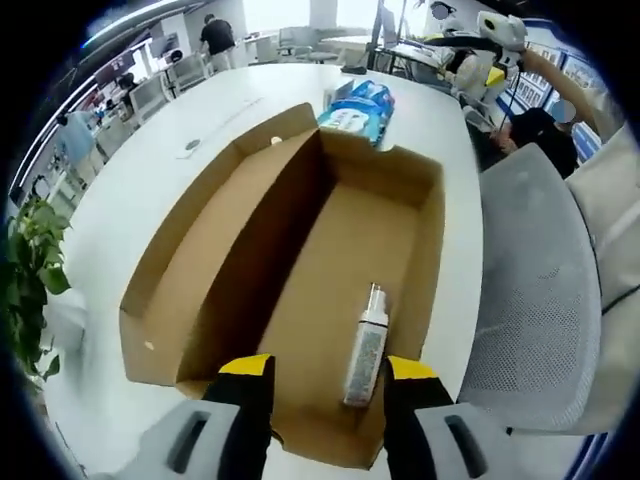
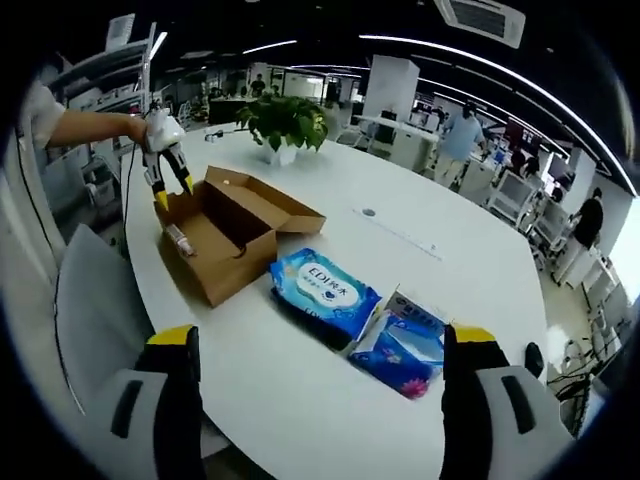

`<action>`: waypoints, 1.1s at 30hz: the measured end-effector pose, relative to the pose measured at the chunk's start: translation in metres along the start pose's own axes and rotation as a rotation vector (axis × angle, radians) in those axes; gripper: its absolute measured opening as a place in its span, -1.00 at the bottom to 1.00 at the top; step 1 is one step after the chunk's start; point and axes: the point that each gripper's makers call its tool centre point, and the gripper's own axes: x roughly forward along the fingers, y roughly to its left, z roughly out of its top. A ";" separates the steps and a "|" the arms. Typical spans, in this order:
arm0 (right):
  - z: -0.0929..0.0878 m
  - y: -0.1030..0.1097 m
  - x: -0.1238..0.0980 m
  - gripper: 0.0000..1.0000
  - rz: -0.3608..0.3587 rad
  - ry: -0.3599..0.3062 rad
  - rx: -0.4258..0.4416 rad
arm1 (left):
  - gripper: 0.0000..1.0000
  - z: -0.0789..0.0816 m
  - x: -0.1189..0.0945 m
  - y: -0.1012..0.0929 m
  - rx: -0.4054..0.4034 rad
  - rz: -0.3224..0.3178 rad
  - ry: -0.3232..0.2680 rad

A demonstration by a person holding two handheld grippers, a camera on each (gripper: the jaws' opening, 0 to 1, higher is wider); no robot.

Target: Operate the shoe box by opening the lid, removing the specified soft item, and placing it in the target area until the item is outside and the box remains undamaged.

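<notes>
My left gripper (image 1: pixel 325 385) hangs over the open box (image 1: pixel 300 250), jaws spread, a bottle (image 1: pixel 366 350) lying between them on the box floor. My right gripper (image 2: pixel 320 385) gapes wide above the table (image 2: pixel 400 230); two blue packs (image 2: pixel 325 290) lie just ahead, outside the box.

Open shoe box (image 1: pixel 300 260) ahead of left fingers (image 1: pixel 245 400), spray bottle (image 1: pixel 366 350) between them, box walls flanking
</notes>
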 end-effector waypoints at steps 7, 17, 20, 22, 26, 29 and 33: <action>-0.009 0.017 -0.002 0.92 -0.014 0.005 0.036 | -0.14 -0.004 0.010 -0.003 0.055 -0.050 0.041; -0.020 0.034 -0.005 0.92 -0.026 0.021 0.074 | -0.18 -0.011 0.023 -0.004 0.102 -0.099 0.102; -0.021 0.035 -0.006 0.92 -0.029 0.021 0.082 | -0.20 -0.011 0.027 -0.004 0.115 -0.112 0.117; -0.022 0.037 -0.007 0.92 -0.031 0.023 0.093 | -0.22 -0.011 0.030 -0.006 0.124 -0.129 0.129; -0.026 0.040 -0.007 0.92 -0.033 0.026 0.107 | -0.22 -0.013 0.035 -0.007 0.139 -0.148 0.154; -0.029 0.042 -0.007 0.92 -0.036 0.031 0.121 | -0.23 -0.013 0.038 -0.008 0.149 -0.160 0.166; -0.034 0.042 -0.006 0.92 -0.042 0.041 0.136 | -0.24 -0.014 0.044 -0.011 0.164 -0.180 0.183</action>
